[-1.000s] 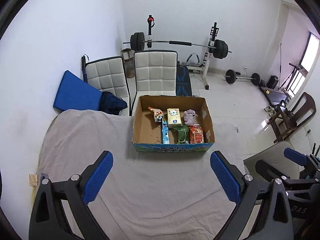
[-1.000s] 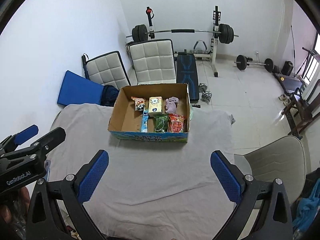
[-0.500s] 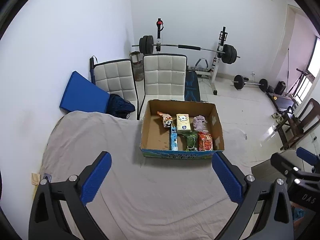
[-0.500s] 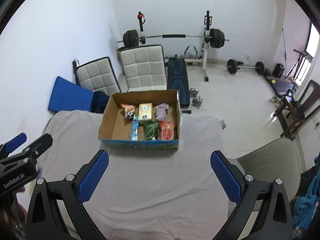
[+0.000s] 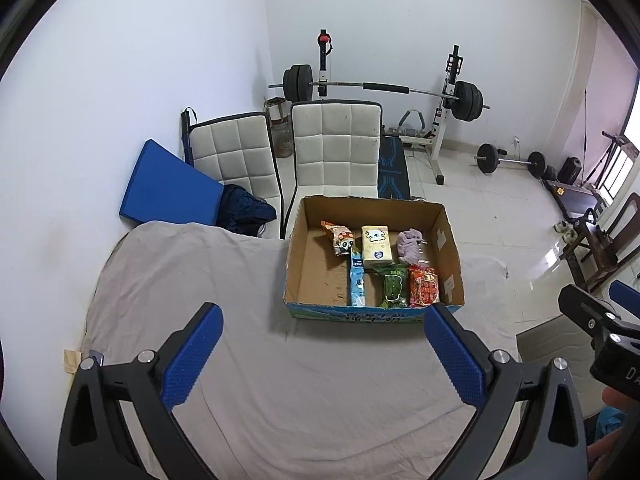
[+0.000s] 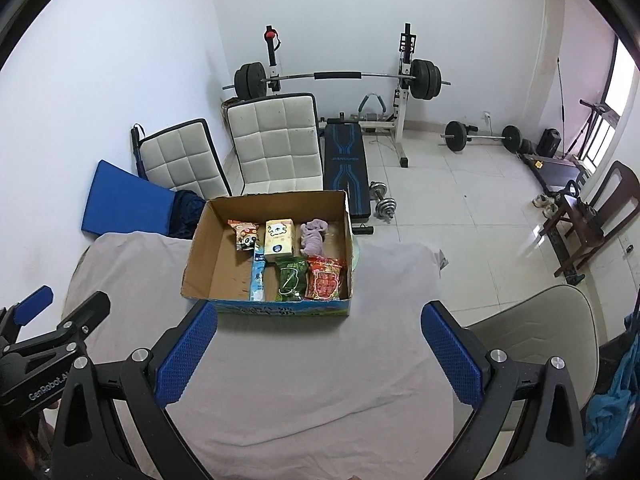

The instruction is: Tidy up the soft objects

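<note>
An open cardboard box (image 5: pixel 304 276) (image 6: pixel 200 256) stands on the grey cloth-covered table (image 5: pixel 224 280) (image 6: pixel 304 380). It holds soft packs: an orange panda snack bag (image 5: pixel 339 238) (image 6: pixel 245 233), a yellow tissue pack (image 5: pixel 376 242) (image 6: pixel 279 240), a purple cloth (image 5: pixel 409 245) (image 6: pixel 314 236), a blue sachet (image 5: pixel 357 282) (image 6: pixel 257 278), a green bag (image 5: pixel 394 290) (image 6: pixel 291 279) and a red bag (image 5: pixel 423 290) (image 6: pixel 326 278). My left gripper (image 5: pixel 322 356) is open and empty, held above the table short of the box. My right gripper (image 6: pixel 320 354) is open and empty too.
Two white padded chairs (image 5: pixel 336 148) (image 5: pixel 236 156) and a blue mat (image 5: pixel 168 188) stand behind the table. A barbell rack (image 5: pixel 380 88) and weight bench (image 6: pixel 344 160) fill the far room. A beige chair (image 6: pixel 532 332) stands right of the table.
Both grippers have drawn back and risen a little, so the box looks smaller and farther. Both stay open and empty. The box contents have not moved.
</note>
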`<state>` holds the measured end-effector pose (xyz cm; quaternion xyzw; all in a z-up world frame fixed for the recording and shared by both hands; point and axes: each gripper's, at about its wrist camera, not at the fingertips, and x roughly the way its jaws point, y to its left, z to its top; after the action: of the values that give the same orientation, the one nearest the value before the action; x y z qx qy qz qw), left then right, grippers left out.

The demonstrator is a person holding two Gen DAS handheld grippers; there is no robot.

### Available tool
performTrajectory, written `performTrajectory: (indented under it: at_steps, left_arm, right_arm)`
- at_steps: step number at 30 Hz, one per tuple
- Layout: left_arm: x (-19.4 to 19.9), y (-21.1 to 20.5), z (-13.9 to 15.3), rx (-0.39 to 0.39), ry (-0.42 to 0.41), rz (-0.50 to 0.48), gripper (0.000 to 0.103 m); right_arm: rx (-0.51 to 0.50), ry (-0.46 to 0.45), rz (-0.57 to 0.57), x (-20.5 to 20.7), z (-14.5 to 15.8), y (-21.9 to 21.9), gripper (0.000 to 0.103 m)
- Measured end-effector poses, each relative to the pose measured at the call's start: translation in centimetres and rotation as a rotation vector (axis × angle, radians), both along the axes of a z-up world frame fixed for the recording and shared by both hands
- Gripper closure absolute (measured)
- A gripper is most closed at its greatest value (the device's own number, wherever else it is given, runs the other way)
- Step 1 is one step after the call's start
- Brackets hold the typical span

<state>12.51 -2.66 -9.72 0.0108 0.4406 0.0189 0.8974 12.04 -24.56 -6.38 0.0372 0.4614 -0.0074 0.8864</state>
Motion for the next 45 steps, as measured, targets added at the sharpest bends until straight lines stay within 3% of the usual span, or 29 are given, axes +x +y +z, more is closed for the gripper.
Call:
performTrajectory:
  at_steps: [45]
  left_arm:
    - [0.4, 0.0, 1.7, -0.007, -0.039, 0.006, 0.000]
  right_arm:
    - [-0.049, -0.028, 0.014, 0.1, 0.8, -0.1, 0.000]
